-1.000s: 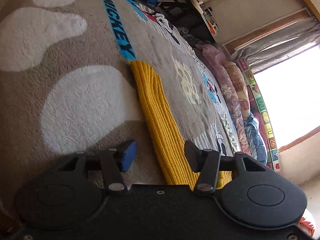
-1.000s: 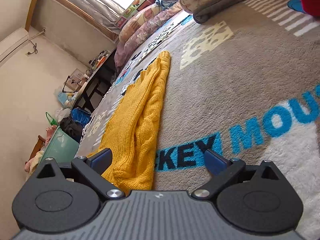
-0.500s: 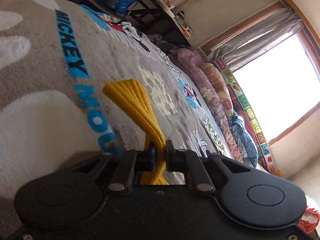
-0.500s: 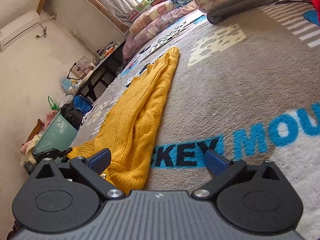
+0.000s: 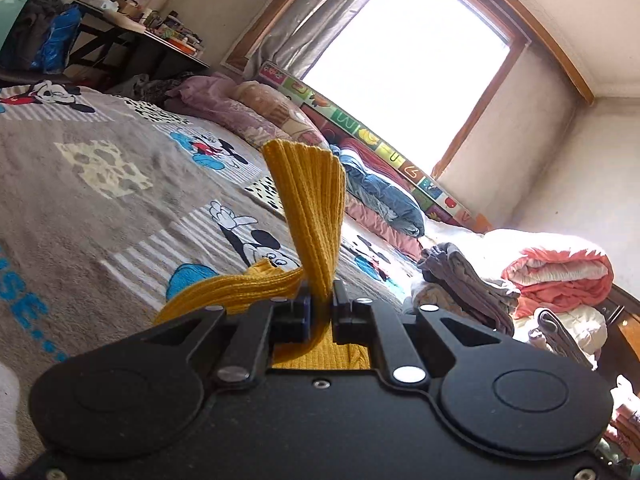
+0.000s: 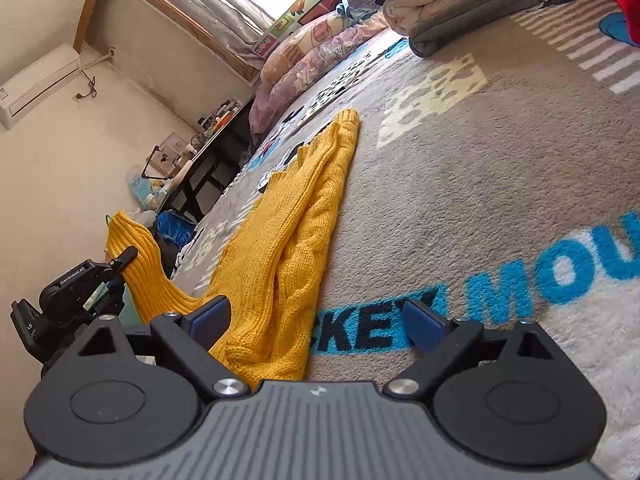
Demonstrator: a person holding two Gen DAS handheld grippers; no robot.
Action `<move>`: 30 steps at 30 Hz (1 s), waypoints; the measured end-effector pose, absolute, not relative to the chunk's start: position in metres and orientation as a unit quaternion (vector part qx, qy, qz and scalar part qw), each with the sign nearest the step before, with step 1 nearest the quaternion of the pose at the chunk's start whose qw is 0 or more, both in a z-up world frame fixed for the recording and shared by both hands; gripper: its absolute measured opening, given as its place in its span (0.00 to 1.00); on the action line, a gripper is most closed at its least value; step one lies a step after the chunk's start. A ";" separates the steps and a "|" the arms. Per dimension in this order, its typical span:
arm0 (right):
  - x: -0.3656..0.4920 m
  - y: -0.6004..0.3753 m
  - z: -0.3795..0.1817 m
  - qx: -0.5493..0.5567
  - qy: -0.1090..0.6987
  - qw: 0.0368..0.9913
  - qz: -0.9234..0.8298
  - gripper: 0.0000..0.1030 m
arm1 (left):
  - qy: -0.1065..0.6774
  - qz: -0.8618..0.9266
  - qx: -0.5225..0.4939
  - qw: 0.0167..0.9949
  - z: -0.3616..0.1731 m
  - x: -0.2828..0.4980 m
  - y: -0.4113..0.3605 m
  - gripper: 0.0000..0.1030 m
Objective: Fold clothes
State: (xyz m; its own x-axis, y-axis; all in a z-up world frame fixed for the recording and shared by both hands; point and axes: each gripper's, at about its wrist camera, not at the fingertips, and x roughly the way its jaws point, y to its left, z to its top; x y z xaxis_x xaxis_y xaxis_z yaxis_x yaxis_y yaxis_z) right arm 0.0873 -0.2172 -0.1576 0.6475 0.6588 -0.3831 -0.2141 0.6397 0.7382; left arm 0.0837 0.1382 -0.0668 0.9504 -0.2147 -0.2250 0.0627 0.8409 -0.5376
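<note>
A yellow knitted sweater (image 6: 288, 240) lies stretched along the grey Mickey Mouse blanket (image 6: 480, 168). My left gripper (image 5: 320, 306) is shut on its ribbed hem (image 5: 308, 208), which stands up above the jaws, lifted off the blanket. In the right wrist view the left gripper (image 6: 120, 264) shows at the left, holding the raised hem (image 6: 136, 256). My right gripper (image 6: 316, 318) is open and empty, low over the near end of the sweater, its left finger beside the fabric.
Folded grey blankets (image 6: 460, 4) lie at the far right. Pillows (image 5: 256, 108) and a play mat (image 5: 376, 140) line the window wall. A pile of bedding and clothes (image 5: 552, 272) sits at the right. A cluttered desk (image 5: 132, 36) stands at the back.
My left gripper closed on the sweater's hem and lifted it off the blanket, swinging up toward the window. My right gripper stayed open and nearly still.
</note>
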 end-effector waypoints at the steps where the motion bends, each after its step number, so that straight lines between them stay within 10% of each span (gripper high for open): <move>1: 0.087 -0.219 -0.157 0.343 0.326 0.840 0.264 0.83 | 0.142 -0.083 -0.258 0.952 -0.066 0.085 0.127 0.07; 24: 0.084 -0.233 -0.158 0.456 0.277 0.789 0.305 0.86 | 0.210 -0.188 0.078 0.956 -0.120 0.084 -0.029 0.07; 30: 0.089 -0.235 -0.168 0.473 0.285 0.783 0.287 0.87 | 0.226 -0.237 0.090 0.941 -0.122 0.077 -0.028 0.40</move>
